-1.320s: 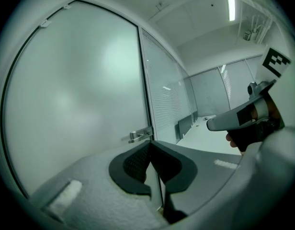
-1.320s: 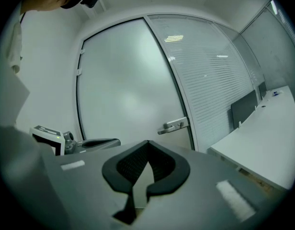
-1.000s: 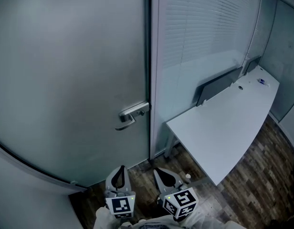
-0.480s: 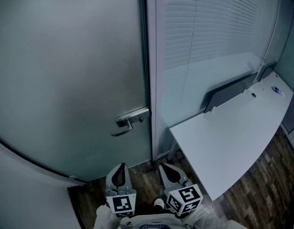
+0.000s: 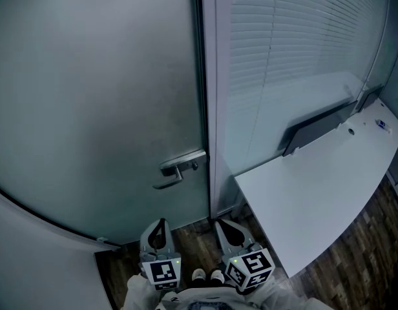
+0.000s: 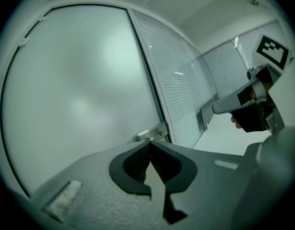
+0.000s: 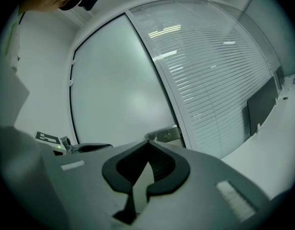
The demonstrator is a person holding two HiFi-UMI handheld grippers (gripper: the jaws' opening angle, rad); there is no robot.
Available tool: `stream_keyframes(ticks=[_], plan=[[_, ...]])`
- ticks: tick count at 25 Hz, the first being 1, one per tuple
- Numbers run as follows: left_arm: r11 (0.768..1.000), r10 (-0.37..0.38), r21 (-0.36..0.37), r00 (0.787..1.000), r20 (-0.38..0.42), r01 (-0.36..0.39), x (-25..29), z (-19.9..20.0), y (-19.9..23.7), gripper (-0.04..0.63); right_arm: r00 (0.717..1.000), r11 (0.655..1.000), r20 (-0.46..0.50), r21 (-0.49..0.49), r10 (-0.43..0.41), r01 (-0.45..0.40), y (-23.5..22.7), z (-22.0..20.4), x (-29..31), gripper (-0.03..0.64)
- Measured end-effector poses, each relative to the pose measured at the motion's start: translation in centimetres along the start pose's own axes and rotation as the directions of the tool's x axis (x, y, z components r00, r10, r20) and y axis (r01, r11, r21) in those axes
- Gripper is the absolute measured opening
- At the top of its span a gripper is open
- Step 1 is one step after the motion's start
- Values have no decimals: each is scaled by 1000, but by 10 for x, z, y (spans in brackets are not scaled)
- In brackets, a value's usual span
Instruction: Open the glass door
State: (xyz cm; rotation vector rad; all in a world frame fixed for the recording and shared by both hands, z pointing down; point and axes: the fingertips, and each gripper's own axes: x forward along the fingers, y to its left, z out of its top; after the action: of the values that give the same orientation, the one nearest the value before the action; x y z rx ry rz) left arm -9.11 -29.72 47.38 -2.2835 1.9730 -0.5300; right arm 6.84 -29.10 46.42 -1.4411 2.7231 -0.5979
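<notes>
**Desk:** What's the head view giving you?

**Me:** I have the frosted glass door closed, filling the left side. Its metal handle is on the door's right edge, at about 12 o'clock from my left gripper and 11 o'clock from my right gripper. Neither gripper touches it.

**Desk:** And the fingers?

**Me:** On the left, the fingers are pressed together at the tips with nothing between them. It's the same on the right: fingers closed and empty.

**Desk:** Anything else nearby?

**Me:** A white tabletop is at 2 o'clock of the right gripper, against a blind-covered partition. There is dark wood floor under both grippers.
</notes>
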Motion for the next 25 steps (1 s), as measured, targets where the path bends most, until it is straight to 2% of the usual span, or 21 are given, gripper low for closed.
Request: stream_keyframes(ticks=[4,5,8,14,18,20,22,25], plan=[[1000,-7,17,1000,-23,7,17,-5,6,9,1000,1000,6,0,-27,27,-9,3,7,3],[1000,-13,28,999,-29,14,21,-6,7,42,999,999,6,0,-34,34,-11,3,8,3],[998,-22,59,998,-50,25,30,-7,11,62,999,999,0,0,-37,37,-10,6,13,3],[991,-53,116,996,-74,61,54,-24,15,188,998,998,-30,-7,-55,55,-16,-5,18,3],[979,-63,187,994,-93,80,69,-34,16,225,996,997,-51,-14,-73,73,-22,-11,18,3],[965,-48,252,995,-91,69,76,-35,21,242,995,997,-56,-19,-78,77,-22,-12,18,3],[938,-26,342,996,-90,55,84,-38,27,245,995,997,-61,-23,-81,80,-22,-13,18,3],[865,4,501,996,-91,42,98,-45,32,245,994,996,-66,-26,-88,86,-23,-15,19,3]])
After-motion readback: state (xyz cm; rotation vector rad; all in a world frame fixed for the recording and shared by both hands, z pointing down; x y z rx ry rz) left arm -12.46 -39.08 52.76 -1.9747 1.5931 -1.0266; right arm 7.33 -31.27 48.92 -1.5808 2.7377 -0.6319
